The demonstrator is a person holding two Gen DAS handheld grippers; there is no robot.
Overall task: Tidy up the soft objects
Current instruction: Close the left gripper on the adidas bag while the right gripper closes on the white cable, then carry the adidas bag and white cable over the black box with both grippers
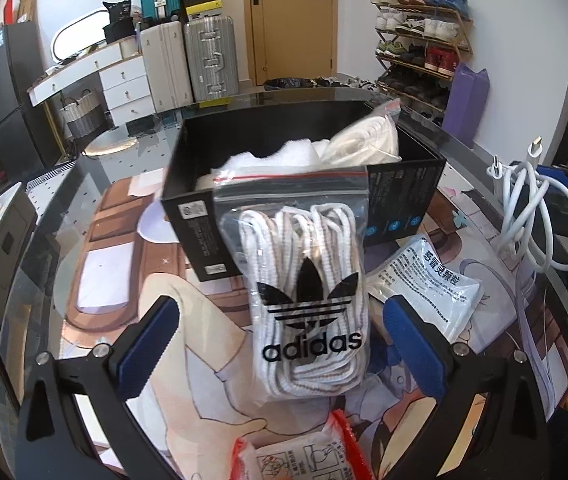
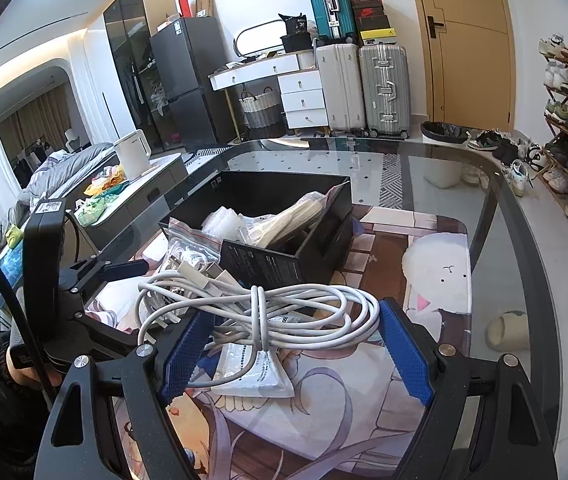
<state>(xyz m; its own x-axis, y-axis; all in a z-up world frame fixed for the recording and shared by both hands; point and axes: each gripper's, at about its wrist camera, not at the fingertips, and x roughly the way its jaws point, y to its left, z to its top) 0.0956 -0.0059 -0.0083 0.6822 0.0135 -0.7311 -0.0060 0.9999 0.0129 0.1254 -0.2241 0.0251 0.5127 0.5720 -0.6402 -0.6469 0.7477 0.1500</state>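
A clear Adidas zip bag of white laces leans against the front wall of the open black box, between the wide-open fingers of my left gripper; nothing grips it. The box holds white soft items and another bag of laces. My right gripper is open, its blue pads on either side of a coiled white cable that drapes across them above the mat. The cable also shows in the left wrist view. The box shows in the right wrist view.
A white printed sachet lies right of the box, and it lies under the cable in the right wrist view. A red-edged packet lies near the front. A printed mat covers the glass table. Suitcases, drawers and a shoe rack stand behind.
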